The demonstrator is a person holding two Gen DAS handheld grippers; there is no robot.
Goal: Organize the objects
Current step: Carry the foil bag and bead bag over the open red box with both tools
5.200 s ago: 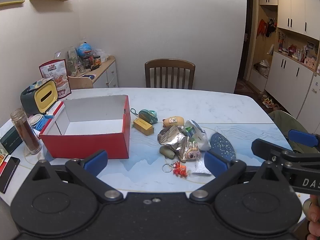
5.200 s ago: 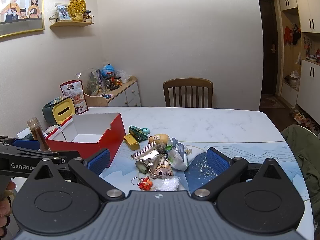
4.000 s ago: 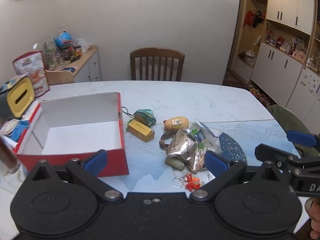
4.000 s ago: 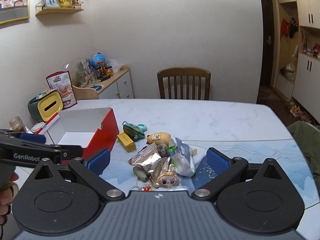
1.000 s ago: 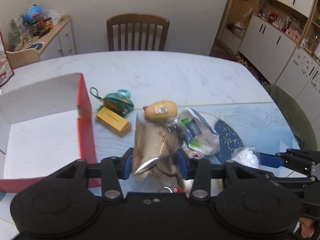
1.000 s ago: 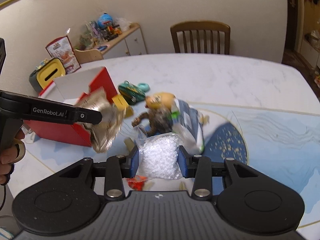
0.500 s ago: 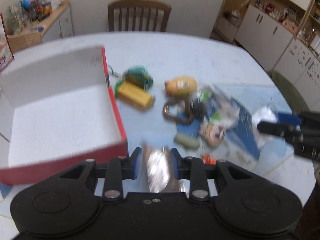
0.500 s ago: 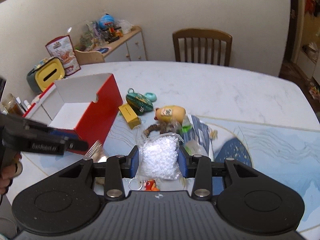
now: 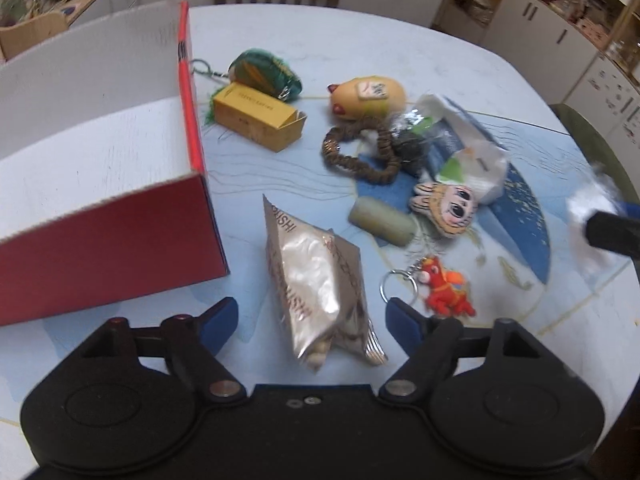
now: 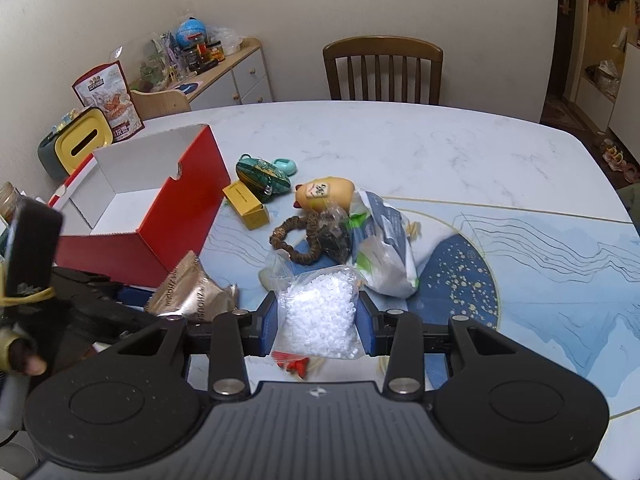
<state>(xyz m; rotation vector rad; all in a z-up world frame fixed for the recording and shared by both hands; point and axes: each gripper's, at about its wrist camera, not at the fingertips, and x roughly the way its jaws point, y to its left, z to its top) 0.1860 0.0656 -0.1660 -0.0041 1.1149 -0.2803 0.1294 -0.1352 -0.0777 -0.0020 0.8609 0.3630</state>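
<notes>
Left hand-held gripper (image 9: 308,322) apart over foil pouch (image 9: 320,280) beside box (image 9: 100,152); right hand-held gripper (image 10: 318,330) clamped on bead bag (image 10: 320,316) for boxing.

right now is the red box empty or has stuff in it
Empty as far as visible: the red box shows only bare white floor; the silver pouch lies outside.

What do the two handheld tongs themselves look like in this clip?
Both are matte black. The left tongs have two round discs at the base, silver pivot screws and blue finger pads. The right tongs look alike, with a ribbed grey body and blue pads.
</notes>
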